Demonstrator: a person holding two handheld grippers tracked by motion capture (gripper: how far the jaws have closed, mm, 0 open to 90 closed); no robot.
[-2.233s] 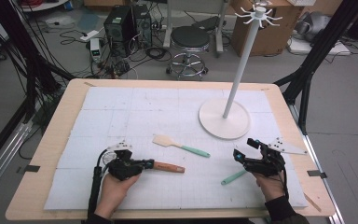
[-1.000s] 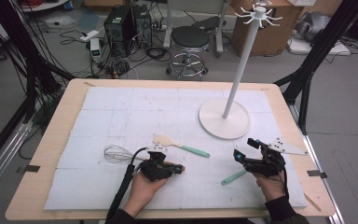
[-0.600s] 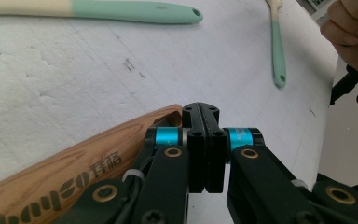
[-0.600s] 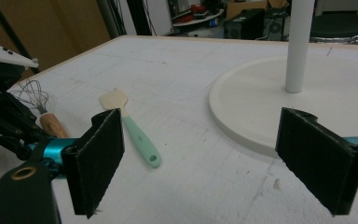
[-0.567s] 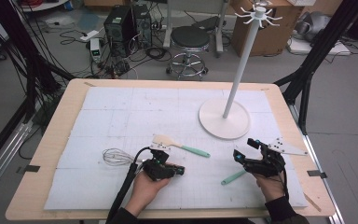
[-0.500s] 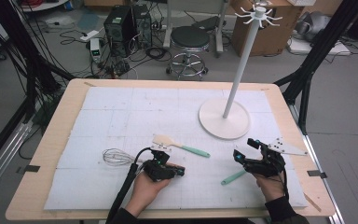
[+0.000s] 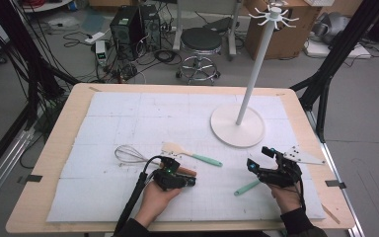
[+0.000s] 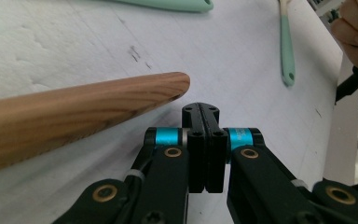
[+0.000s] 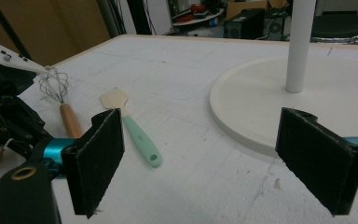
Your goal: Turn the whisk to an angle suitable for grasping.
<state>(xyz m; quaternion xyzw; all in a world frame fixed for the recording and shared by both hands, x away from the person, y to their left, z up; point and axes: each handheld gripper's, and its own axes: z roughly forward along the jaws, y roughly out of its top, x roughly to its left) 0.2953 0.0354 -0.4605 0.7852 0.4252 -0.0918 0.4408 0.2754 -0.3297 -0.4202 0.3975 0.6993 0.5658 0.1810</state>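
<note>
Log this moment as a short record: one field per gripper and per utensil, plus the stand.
left gripper: shut, empty, beside the whisk's wooden handle
right gripper: open, empty
whisk: lying flat, wire head away from the left gripper
spatula: flat on the mat, mint handle
mint utensil: flat, near right gripper
stand: upright, hooks bare

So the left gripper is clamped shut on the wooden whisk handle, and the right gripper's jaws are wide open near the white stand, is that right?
Not quite. The left gripper is shut, but on nothing: in the left gripper view the wooden whisk handle lies beside its closed jaws. The right gripper is wide open near the white stand, as you said.
</note>
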